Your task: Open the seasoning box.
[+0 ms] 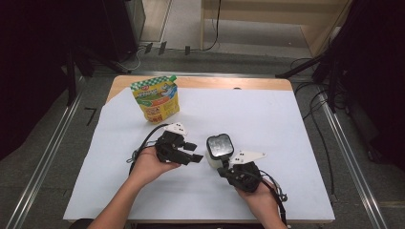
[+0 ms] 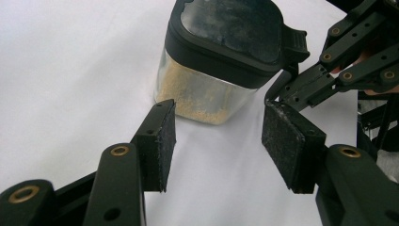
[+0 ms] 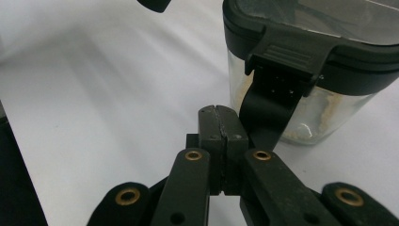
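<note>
White sheet (image 1: 267,119) covers the table; a clear jar (image 1: 218,151) with a black clip-on lid (image 2: 230,28) stands upright on it, near the front edge and slightly right of centre. Jar holds a low layer of tan powder (image 2: 197,101), seen through the wall in the left gripper view. A green-and-yellow pouch (image 1: 156,99) stands well apart at the back left, untouched. Left gripper (image 1: 195,152) lies level in the person's left hand (image 1: 148,166), pointing right toward the jar; jaws stand apart with nothing between the pads (image 2: 162,141), and the jar sits just ahead of them, not touched. Right gripper (image 3: 222,127), held in the right hand (image 1: 255,195), comes at the jar from the front right. Its jaws are pressed together pad to pad, with nothing visible between them. In the right gripper view the closed tips sit just beside the lid's latch (image 3: 282,61), whose flap hangs down the jar wall right next to the tips; whether the tips touch the flap cannot be told from this angle. In the left gripper view the right gripper's linkage shows at the upper right, close against the latch side of the jar. Lid is on the jar.
</note>
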### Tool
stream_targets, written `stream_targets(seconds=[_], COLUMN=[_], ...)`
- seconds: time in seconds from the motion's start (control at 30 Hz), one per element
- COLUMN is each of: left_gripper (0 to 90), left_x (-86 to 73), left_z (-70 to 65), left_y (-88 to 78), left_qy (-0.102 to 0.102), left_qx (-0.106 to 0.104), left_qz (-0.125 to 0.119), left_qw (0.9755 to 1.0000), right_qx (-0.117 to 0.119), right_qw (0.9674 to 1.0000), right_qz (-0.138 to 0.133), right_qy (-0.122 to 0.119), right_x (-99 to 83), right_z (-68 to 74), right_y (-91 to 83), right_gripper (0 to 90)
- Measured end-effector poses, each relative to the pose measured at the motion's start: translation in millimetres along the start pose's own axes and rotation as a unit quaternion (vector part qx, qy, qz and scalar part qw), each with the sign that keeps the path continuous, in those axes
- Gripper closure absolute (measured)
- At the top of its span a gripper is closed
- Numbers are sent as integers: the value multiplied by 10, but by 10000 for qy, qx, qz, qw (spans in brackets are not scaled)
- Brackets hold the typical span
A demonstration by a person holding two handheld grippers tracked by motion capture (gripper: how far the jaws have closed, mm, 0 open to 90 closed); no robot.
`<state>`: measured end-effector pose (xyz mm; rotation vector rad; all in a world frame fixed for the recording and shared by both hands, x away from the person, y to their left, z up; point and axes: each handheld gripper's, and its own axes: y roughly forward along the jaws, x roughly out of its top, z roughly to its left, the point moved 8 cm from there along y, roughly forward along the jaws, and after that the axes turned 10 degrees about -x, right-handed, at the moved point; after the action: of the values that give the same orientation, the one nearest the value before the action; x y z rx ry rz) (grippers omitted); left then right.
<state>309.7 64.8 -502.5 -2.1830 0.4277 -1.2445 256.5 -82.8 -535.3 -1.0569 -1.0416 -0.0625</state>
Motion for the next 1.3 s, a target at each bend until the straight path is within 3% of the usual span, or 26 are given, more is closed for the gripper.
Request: stream_targets(seconds=[0.23, 1.3], left_gripper=[457, 454], left_x=[-9, -13], left_z=[8, -7], left_y=[3, 38], left_qy=[-11, -5], left_qx=[-1, -56], left_qz=[30, 69], left_qw=[10000, 10000], right_qx=[-85, -495], right_qw=[10000, 9962], right_qz=[-14, 91], right_qy=[34, 714], right_x=[-24, -114], right_z=[-97, -704], right_y=[-26, -126], right_gripper=[900, 900])
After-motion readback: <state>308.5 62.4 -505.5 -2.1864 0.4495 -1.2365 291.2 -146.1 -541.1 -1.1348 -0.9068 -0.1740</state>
